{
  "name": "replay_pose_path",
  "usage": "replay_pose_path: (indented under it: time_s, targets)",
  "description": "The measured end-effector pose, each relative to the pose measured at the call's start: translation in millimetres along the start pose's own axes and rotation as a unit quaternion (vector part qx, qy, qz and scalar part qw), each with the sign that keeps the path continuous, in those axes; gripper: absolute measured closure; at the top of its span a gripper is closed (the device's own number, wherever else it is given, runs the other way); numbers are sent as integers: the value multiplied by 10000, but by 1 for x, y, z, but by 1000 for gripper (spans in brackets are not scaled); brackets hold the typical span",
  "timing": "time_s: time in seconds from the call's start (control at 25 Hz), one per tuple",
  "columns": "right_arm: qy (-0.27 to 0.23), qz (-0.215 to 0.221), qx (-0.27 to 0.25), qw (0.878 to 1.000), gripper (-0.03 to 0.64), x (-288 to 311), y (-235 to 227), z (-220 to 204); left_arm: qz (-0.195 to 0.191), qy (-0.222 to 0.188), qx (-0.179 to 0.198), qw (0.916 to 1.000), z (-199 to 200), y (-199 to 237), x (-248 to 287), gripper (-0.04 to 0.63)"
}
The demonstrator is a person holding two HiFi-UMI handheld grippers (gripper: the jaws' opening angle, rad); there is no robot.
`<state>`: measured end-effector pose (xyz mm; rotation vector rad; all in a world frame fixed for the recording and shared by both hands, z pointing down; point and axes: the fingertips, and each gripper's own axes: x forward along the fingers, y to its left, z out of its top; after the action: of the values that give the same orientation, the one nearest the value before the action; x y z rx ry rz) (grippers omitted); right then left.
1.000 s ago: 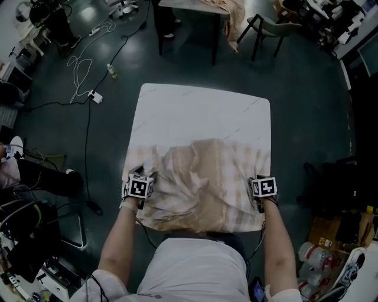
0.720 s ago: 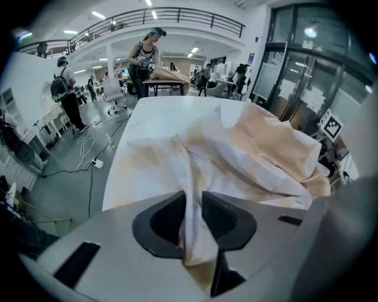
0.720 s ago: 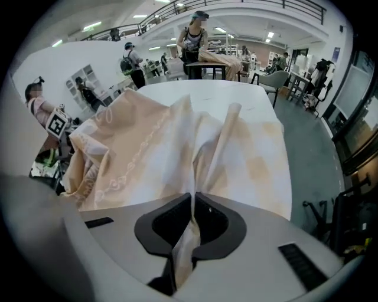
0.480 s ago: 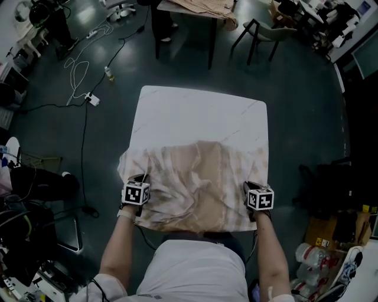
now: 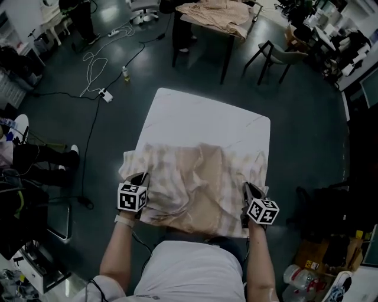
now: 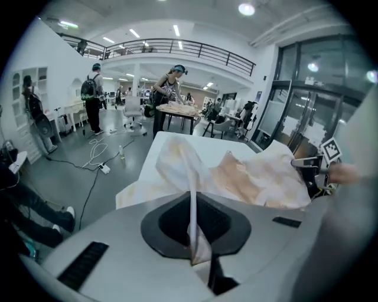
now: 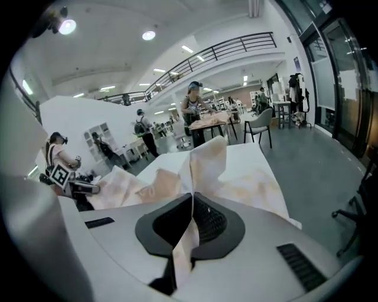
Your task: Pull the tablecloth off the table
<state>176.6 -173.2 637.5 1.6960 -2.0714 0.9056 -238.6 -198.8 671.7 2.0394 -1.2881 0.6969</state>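
Gripping thin folds of crumpled beige tablecloth (faintly checked), left tool and right tool are clamped.

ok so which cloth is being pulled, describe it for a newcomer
Find the white square table on the dark floor, directly in front of the person. The tablecloth is the beige-and-white sheet bunched over its near half. Unlike the similar beige cloth heaped on the dark table farther back, it is pinched at each side by the left gripper and right gripper.
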Motion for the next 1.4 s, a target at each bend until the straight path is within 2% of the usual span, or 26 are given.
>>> replay_pose_path:
  time_s: [0.2, 0.56, 0.8, 0.96, 1.28, 1.4]
  targets:
    - [-414, 437, 277, 9978, 586, -22, 13, 11, 398, -364, -297, 9981, -7, -3, -42, 575]
    - [-950, 1243, 8, 9877, 586, -62, 36, 35, 1188, -976, -747, 9853, -51, -26, -132, 575]
    - [-1197, 1777, -259, 9764, 586, -97, 60, 32, 1802, -1324, -1056, 9689, -101, -40, -200, 577]
    - [-1333, 2061, -381, 9687, 586, -120, 73, 27, 2105, -1647, -1293, 9549, -130, -52, -243, 578]
    - [-1530, 2487, -561, 9548, 586, -197, 94, -2, 2601, -2232, -1404, 9289, -190, -109, -345, 583]
    - [-1573, 2547, -588, 9523, 586, -216, 95, -11, 2787, -2319, -1353, 9221, -203, -124, -373, 583]
